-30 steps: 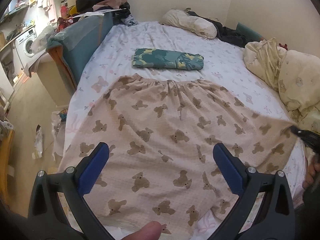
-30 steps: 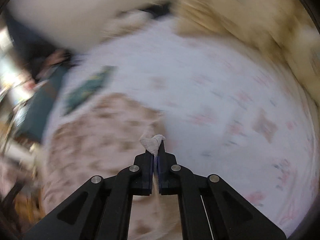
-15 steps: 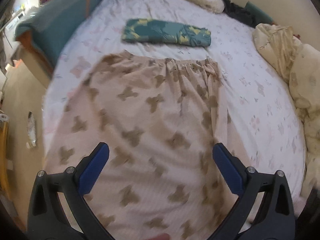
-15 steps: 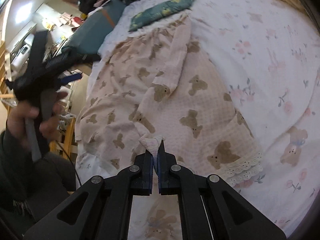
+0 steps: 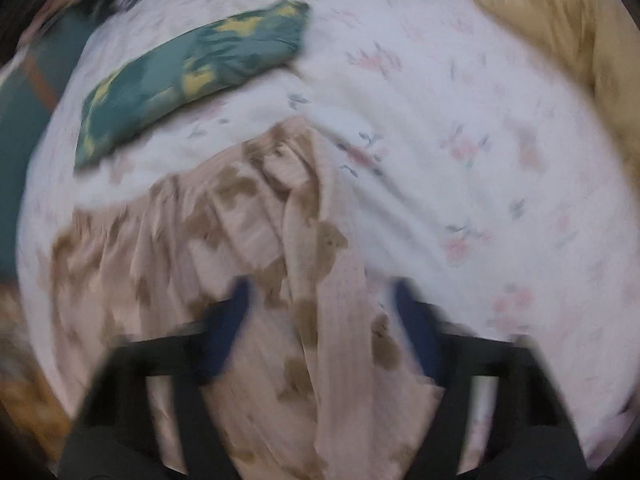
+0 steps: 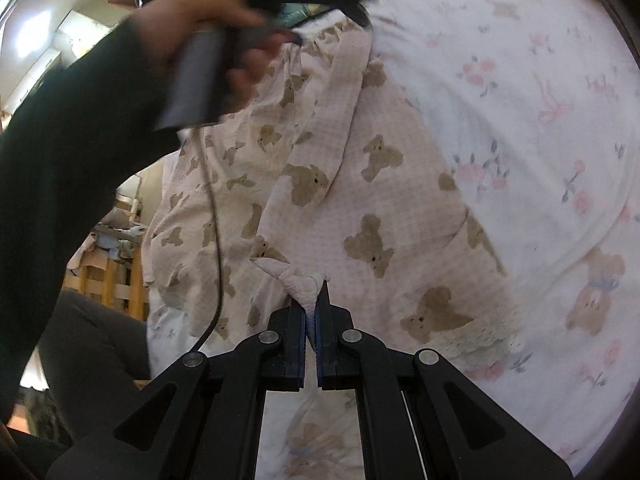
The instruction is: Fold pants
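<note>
The pink pants with brown bears (image 5: pixel 256 240) lie on the white flowered bed sheet (image 5: pixel 460 128), one half folded over the other along a lengthwise crease. My left gripper (image 5: pixel 324 320) is open and hovers over the folded edge near the gathered waistband; the view is blurred. My right gripper (image 6: pixel 312 308) is shut on a pinch of the pants fabric (image 6: pixel 300 280) near the lace-trimmed leg hem (image 6: pixel 480 340). In the right wrist view the left gripper's handle and the hand on it (image 6: pixel 200 64) reach over the waistband end.
A folded green and yellow garment (image 5: pixel 188 72) lies on the sheet just beyond the waistband. A beige blanket (image 5: pixel 560 20) is heaped at the far right. The bed's left edge drops to the floor, with wooden furniture (image 6: pixel 108 280) beside it.
My left gripper has swung forward and right toward the waistband, blurring its view. My right gripper still holds the fabric, with one pant half folded across.
</note>
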Demonstrator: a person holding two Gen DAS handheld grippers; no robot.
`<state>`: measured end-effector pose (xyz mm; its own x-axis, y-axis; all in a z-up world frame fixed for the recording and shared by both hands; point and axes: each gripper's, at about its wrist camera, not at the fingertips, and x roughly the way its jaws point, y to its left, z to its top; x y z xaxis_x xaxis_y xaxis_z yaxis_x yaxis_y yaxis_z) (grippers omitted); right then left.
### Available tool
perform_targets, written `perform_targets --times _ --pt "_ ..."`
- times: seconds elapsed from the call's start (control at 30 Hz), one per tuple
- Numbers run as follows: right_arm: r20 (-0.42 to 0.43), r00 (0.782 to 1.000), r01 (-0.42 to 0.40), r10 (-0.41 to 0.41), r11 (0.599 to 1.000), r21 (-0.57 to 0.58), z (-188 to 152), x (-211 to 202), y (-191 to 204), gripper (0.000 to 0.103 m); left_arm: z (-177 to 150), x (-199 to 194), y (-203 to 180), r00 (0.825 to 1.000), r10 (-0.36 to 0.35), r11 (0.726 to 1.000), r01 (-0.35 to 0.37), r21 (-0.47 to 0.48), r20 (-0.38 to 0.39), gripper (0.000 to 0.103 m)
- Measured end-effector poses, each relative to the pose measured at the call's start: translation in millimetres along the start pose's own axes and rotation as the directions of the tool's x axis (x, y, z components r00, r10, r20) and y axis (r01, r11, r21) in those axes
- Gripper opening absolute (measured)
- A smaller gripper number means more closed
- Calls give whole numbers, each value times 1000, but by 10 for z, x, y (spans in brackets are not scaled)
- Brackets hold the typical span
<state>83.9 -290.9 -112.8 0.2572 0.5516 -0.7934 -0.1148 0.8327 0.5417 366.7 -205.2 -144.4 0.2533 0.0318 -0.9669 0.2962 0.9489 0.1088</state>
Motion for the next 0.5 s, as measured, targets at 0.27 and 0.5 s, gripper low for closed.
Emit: perform_targets --times 0.27,0.5 --pt "36 998 -57 58 997 -51 15 -133 129 3 -65 -351 93 996 -70 996 66 59 55 0" --pt "118 981 -127 154 970 -209 -32 -339 701 3 -189 -995 908 985 -11 998 1 59 172 0"
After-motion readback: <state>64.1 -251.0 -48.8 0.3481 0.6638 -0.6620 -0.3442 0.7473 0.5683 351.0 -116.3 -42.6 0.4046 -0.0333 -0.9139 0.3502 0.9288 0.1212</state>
